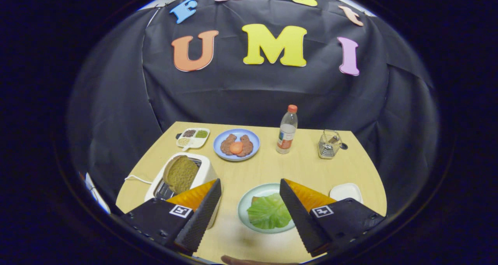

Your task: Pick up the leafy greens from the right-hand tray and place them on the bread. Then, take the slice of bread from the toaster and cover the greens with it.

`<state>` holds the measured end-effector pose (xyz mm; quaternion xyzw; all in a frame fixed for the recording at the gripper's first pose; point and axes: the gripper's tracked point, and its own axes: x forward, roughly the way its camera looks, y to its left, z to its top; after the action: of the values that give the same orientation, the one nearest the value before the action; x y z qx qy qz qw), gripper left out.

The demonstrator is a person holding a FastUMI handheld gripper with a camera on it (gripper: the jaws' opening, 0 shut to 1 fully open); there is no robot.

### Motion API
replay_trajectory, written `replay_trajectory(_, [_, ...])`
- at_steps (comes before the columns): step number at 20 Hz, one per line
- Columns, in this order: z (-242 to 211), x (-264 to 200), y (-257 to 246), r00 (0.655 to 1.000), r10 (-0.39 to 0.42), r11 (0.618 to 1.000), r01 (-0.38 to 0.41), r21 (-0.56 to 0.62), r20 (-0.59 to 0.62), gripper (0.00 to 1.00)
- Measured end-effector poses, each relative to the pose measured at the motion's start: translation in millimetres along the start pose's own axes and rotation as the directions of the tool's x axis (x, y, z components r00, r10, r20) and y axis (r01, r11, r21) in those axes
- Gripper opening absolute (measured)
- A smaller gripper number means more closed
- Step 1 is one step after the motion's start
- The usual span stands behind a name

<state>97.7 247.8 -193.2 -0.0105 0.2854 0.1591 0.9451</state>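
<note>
Greens [269, 212] already lie over the bread on the plate [245, 202]; gripper [249, 212] gapes empty, so next comes reaching left for the toaster's slice [181, 173].

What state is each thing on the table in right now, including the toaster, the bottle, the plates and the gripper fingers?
White toaster: round brown bread slice sticking up from its slot.
Clear plastic bottle: upright, orange cap on.
Pale green plate: green lettuce leaf lying on it, over bread.
Blue plate: holds two brown patties and an orange slice.
Small white tray: nothing on it.
Gripper: fingers open, holding nothing.
</note>
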Motion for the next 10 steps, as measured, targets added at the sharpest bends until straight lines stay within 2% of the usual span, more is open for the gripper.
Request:
replay_trajectory(5, [17.1, -1.0, 45.9, 0.999, 0.034, 0.998, -0.035, -0.060, -0.010, 0.95])
replay_trajectory(10, [18.4, 18.9, 99.9, 0.999, 0.010, 0.996, -0.014, -0.087, -0.044, 0.95])
